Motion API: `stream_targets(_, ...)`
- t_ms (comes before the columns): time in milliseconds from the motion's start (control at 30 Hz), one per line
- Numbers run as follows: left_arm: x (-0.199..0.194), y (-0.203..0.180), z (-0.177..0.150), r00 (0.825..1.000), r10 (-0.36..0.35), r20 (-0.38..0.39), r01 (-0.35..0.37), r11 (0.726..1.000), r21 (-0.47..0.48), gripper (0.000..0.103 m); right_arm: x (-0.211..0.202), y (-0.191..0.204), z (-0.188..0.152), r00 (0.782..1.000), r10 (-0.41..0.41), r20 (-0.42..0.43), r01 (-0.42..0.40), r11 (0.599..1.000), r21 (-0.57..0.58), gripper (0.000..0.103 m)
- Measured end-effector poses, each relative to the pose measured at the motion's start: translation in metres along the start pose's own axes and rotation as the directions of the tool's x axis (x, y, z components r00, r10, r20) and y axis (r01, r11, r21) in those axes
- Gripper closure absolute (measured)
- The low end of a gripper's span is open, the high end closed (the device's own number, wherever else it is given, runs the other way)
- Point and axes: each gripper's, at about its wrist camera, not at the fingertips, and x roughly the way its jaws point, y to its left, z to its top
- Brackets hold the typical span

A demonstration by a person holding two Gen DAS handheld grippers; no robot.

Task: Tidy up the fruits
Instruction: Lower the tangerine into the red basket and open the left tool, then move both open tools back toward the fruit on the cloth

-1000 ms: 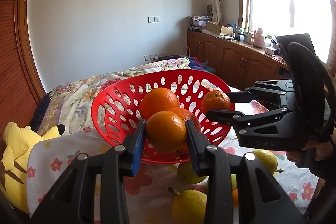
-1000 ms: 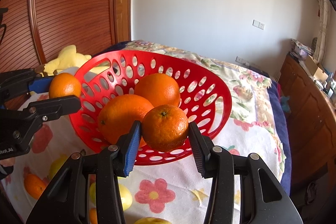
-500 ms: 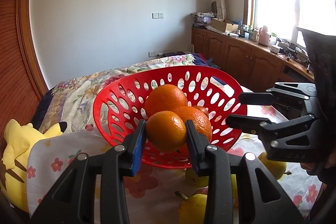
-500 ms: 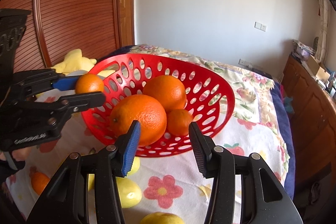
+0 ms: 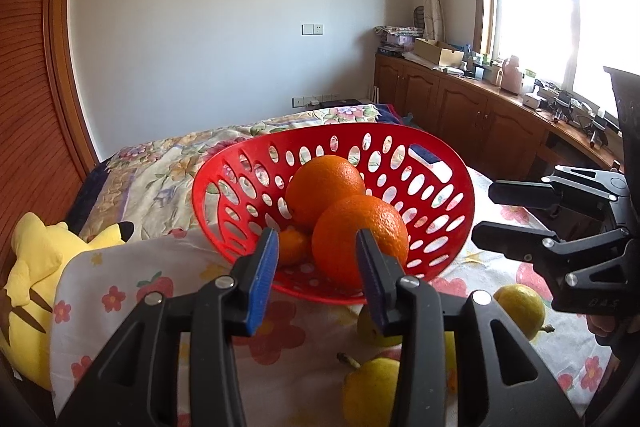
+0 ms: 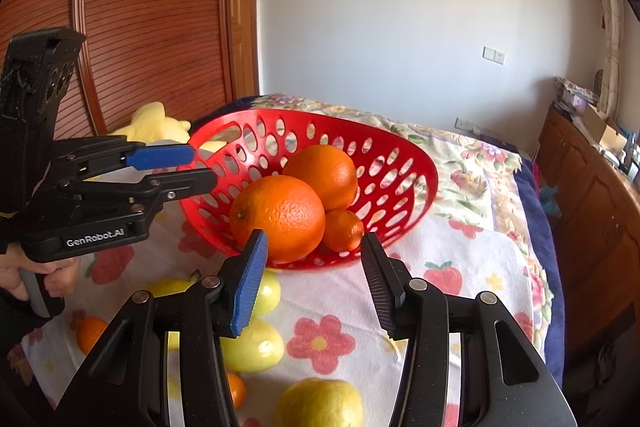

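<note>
A red perforated basket (image 5: pixel 448 187) (image 6: pixel 404 155) stands on a floral cloth and holds two large oranges (image 5: pixel 324 187) (image 6: pixel 280 215) and small mandarins (image 5: pixel 292 247) (image 6: pixel 342 231). My left gripper (image 5: pixel 316 259) is open and empty just in front of the basket's near rim; it shows in the right wrist view (image 6: pixel 188 167). My right gripper (image 6: pixel 312 267) is open and empty before the basket; it shows in the left wrist view (image 5: pixel 508 215). Yellow pears (image 5: pixel 372 391) (image 6: pixel 252 347) and a small orange (image 6: pixel 90 333) lie on the cloth near me.
A yellow plush toy (image 5: pixel 32 267) lies at the cloth's left edge. A flowered bedspread (image 5: pixel 168 167) stretches behind the basket. Wooden cabinets (image 5: pixel 480 115) with clutter line the right wall under the window. A slatted wooden wardrobe (image 6: pixel 152 27) stands on the left.
Both grippers opened and let their mandarins drop into the basket, the right one first. Both have drawn back from the basket and are now empty.
</note>
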Motion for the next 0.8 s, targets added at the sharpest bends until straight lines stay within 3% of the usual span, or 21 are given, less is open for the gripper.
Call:
stream_targets(400,-0.06,-0.012,-0.037,1.0,-0.003,0.011,0.003,1.0,0.01,0.058,-0.03,0.006,-0.029,1.0,-0.004,-0.003,0.004,0.998,0.067,0.052)
stream_targets(800,-0.08,-0.029,-0.086,0.999,-0.011,-0.053,0.012,1.0,0.019,0.058,-0.047,0.01,-0.061,0.999,-0.025,-0.038,0.029,0.993,0.115,0.051)
